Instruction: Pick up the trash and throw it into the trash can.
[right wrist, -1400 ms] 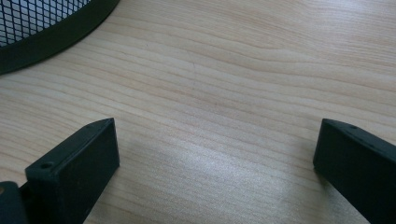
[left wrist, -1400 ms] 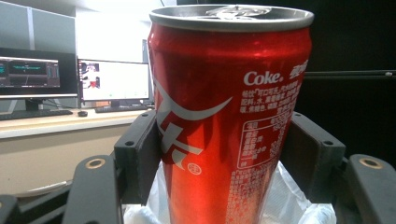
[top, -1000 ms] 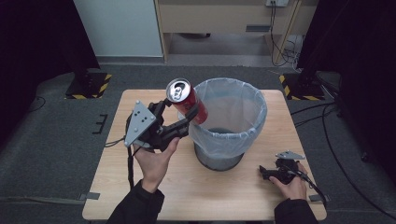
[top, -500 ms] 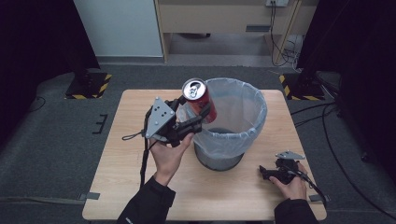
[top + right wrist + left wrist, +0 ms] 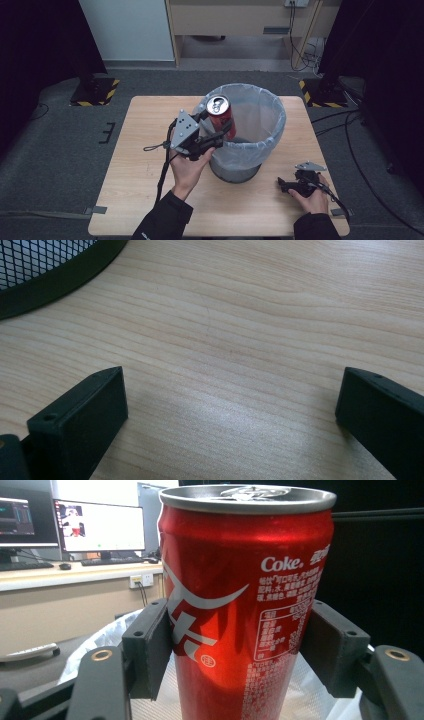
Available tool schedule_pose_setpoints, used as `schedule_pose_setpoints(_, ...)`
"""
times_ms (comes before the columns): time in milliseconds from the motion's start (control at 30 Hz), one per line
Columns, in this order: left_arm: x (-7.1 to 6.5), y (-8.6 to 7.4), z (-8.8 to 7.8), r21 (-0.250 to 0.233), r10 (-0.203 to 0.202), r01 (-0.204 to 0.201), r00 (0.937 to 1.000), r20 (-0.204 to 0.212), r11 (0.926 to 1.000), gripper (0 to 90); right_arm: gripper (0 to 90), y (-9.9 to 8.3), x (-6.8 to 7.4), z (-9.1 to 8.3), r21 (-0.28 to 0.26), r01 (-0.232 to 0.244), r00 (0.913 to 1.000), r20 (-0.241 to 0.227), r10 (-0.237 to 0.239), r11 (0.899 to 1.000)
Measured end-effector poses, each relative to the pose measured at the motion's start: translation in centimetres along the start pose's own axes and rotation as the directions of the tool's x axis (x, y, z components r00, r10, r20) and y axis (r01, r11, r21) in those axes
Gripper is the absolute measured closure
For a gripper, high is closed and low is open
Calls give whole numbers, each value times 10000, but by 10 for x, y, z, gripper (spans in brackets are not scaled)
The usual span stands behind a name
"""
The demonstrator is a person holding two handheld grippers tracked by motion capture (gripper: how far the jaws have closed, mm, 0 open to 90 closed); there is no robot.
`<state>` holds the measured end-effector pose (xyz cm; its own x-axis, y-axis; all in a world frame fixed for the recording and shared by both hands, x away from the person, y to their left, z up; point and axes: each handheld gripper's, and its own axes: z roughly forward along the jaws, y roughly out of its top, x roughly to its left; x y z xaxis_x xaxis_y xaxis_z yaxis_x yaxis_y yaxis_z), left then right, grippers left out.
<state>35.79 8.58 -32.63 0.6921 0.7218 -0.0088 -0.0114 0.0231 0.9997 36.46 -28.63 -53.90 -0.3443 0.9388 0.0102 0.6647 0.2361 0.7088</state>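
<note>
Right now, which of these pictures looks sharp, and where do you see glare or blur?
Left gripper view: the red can is crisp, its label readable, with a bright patch low on its side; the monitors behind are soft. Right gripper view: a pale sheen lies on the wooden table. High view: dim, dark at both sides.

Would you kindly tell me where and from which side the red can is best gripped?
Across its round mid-body, from the side, as the left gripper does now: the red can stands upright, and the pads press opposite curved walls below the rim.
</note>
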Motion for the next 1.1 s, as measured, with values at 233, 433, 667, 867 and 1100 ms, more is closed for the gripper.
schedule_pose_setpoints(233,1,-6,-3,37,-107,107,9999,55,9999,294,4,0,0,0,-3,16,10000,1,-16,10000)
schedule_pose_setpoints(433,1,-2,-19,-168,15,-14,10000,70,9999,277,4,0,0,0,-1,58,10000,-10,-58,10000)
schedule_pose_setpoints(667,6,-2,-44,-126,99,-101,9998,-194,9999,247,4,0,0,0,20,103,9999,-12,-103,9999)
schedule_pose_setpoints(867,10,-7,-65,-45,4,-5,9995,-330,10000,227,4,0,0,0,22,103,9999,-13,-103,9999)
schedule_pose_setpoints(1100,11,-24,-84,395,27,-11,9992,-407,9992,212,4,0,0,0,20,105,9999,-14,-105,9999)
